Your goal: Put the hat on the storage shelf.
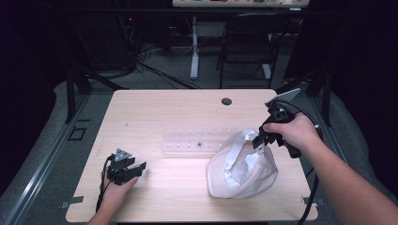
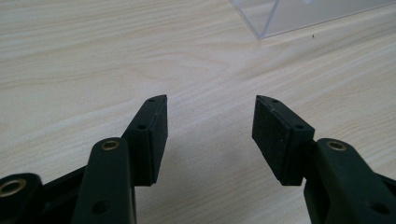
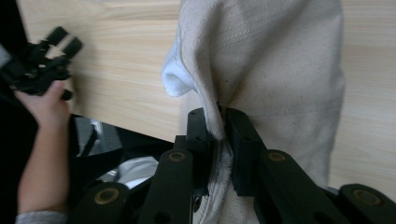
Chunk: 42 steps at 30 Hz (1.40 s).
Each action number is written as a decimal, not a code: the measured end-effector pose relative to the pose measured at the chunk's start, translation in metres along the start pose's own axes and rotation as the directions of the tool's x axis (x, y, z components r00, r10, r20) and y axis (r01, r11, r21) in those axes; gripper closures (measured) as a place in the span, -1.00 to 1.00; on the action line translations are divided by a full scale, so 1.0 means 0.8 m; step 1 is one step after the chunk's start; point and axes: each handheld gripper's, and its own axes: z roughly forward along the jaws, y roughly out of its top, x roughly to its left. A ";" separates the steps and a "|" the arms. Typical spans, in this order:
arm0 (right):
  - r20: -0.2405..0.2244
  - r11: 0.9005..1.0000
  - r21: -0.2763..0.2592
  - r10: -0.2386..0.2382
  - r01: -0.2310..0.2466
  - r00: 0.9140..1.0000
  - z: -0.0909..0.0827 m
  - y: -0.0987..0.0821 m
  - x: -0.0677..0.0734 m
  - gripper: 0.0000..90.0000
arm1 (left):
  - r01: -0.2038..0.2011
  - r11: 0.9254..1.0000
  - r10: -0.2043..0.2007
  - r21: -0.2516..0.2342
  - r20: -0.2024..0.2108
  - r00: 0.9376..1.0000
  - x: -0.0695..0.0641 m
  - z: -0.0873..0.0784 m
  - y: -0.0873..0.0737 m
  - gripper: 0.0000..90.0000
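Observation:
A cream-white cloth cap (image 1: 241,169) hangs at the right of the wooden table (image 1: 155,117), its lower part resting on the tabletop. My right gripper (image 1: 259,139) is shut on the cap's upper edge and holds it up; in the right gripper view the fabric (image 3: 261,60) is pinched between the two pads (image 3: 201,128). At the table's front left, my left gripper (image 1: 137,167) rests low over the bare wood, held by a hand. Its jaws stand open with nothing between them (image 2: 209,135).
A clear plastic rack (image 1: 197,139) lies across the middle of the table, just left of the cap; its corner (image 2: 280,18) shows ahead of the left gripper. A dark round hole (image 1: 226,101) sits near the far edge. A chair (image 1: 246,42) stands beyond the table.

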 end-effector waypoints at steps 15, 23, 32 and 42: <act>-0.251 0.998 -0.060 -0.039 0.025 0.967 -0.012 -0.002 0.010 0.80 | -0.001 1.000 0.001 -0.002 0.000 1.000 0.000 0.000 0.000 0.02; -0.313 0.997 -0.081 -0.018 -0.008 0.949 -0.026 -0.003 0.013 0.80 | -0.001 1.000 0.001 -0.002 0.000 1.000 0.000 -0.001 0.000 0.02; -0.342 0.994 -0.109 -0.038 0.001 0.939 -0.043 -0.002 0.022 0.80 | -0.002 1.000 0.002 -0.004 -0.001 1.000 -0.001 0.000 0.000 0.02; -0.347 0.990 -0.139 -0.045 -0.004 0.937 -0.070 0.003 0.035 0.80 | -0.002 1.000 0.002 -0.013 -0.002 1.000 -0.002 0.000 0.000 0.02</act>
